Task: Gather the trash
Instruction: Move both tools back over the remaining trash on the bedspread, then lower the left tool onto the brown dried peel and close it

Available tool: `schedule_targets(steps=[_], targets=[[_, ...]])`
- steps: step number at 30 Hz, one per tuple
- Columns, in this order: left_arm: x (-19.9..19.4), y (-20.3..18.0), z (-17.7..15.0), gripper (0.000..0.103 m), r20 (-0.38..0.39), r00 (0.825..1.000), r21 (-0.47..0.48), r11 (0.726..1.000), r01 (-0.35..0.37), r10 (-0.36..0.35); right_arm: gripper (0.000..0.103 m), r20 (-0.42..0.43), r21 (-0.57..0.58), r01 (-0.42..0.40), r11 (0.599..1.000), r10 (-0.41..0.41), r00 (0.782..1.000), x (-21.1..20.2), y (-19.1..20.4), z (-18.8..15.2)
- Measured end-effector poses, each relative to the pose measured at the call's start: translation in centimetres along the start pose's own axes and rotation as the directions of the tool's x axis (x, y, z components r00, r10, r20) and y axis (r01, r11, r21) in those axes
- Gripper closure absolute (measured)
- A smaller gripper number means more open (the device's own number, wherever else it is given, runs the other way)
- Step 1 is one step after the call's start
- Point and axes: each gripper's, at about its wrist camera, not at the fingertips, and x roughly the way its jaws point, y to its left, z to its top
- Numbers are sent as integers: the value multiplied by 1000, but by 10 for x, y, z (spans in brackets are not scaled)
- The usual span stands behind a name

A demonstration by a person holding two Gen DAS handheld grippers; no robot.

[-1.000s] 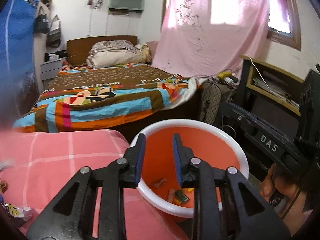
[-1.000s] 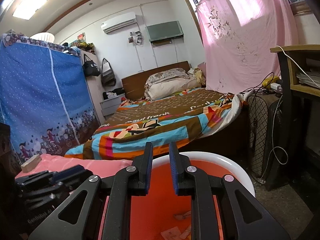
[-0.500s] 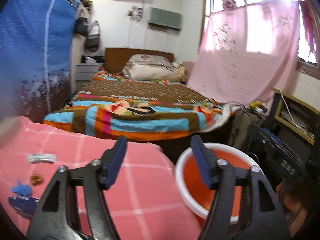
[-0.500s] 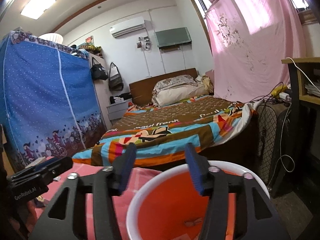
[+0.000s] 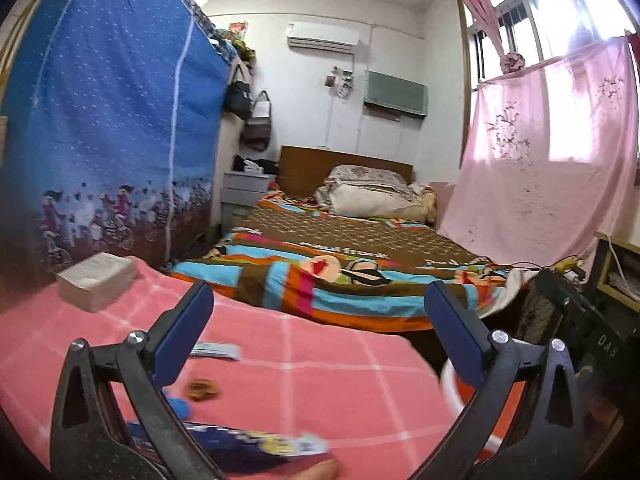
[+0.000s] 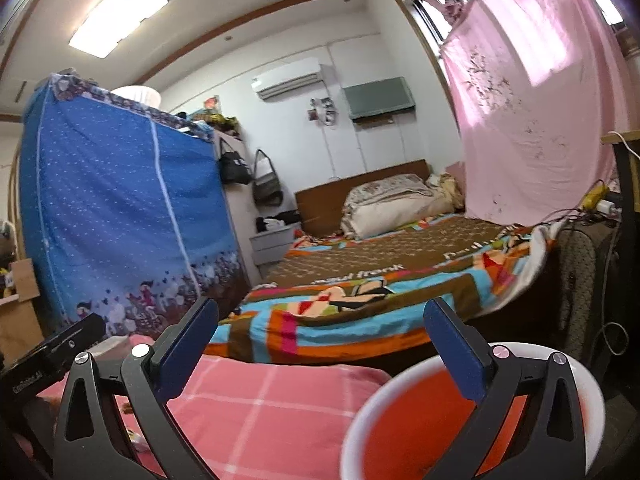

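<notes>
Two grippers are held over a table with a pink checked cloth (image 5: 320,380). Both are spread wide and neither one has hold of anything. The left gripper (image 5: 318,328) hangs above the cloth. The right gripper (image 6: 320,332) is near the orange bucket (image 6: 420,432) with a white rim.

Most of the bucket is cut off. From the right wrist camera, the bottom edge and a black finger hide part of it, so its inside floor cannot be seen. From the left wrist camera, only a bit of rim peeks out behind the right finger.

A blue wrapper (image 5: 248,446) lies at the near edge of the cloth. It is blurry, and the left finger covers one end. Its long side runs left to right. A white wrapper (image 5: 216,350) lies farther back, also pointing left to right. Between them sits a small brown scrap (image 5: 204,388), too fuzzy to name. A small blue bit (image 5: 178,406) lies just beside it, partly hidden.
</notes>
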Motion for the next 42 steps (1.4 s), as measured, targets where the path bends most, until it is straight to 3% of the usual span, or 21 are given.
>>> schedule_targets(steps=[9, 15, 28, 34, 42], targets=[[-9, 61, 0, 0, 20, 994, -40, 993, -108, 109, 0, 52, -12, -92, 996, 93, 994, 13, 47, -7], [-14, 91, 2, 0, 54, 984, -40, 985, -166, 168, 0, 44, -43, -152, 987, 154, 987, 29, 81, -16], [1, 127, -10, 0, 38, 980, -45, 980, -192, 193, 0, -15, -236, -209, 949, 212, 977, 49, 136, -44], [17, 125, -19, 0, -73, 984, -10, 987, -163, 162, 0, -81, -256, -203, 945, 188, 979, 62, 142, -49], [38, 127, -29, 0, -248, 965, -39, 995, -96, 83, 0, -202, -254, -186, 949, 135, 970, 79, 144, -58]])
